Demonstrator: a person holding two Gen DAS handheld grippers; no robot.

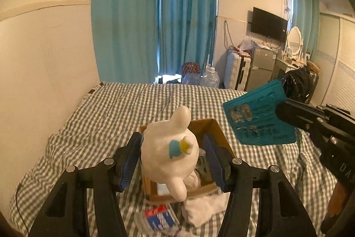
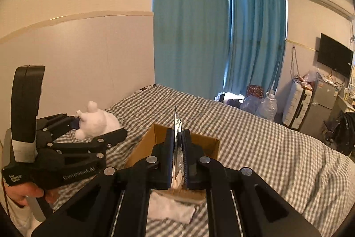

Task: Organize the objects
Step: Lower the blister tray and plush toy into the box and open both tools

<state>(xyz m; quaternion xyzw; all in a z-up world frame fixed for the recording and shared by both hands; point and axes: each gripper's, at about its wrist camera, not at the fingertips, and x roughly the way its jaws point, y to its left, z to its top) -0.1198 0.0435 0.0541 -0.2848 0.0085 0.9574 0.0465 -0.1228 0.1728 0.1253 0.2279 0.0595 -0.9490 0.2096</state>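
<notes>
A white plush toy with a blue and yellow bow sits between the fingers of my left gripper, above an open cardboard box on the checked bed. The left finger touches it; a gap shows at the right finger. The toy also shows in the right wrist view. My right gripper is shut on a thin teal packet, seen edge-on in its own view, above the box.
A white cloth and a clear red-and-blue wrapped pack lie on the bed in front of the box. A wall is to the left. Teal curtains, bottles, a suitcase and a fridge stand beyond the bed.
</notes>
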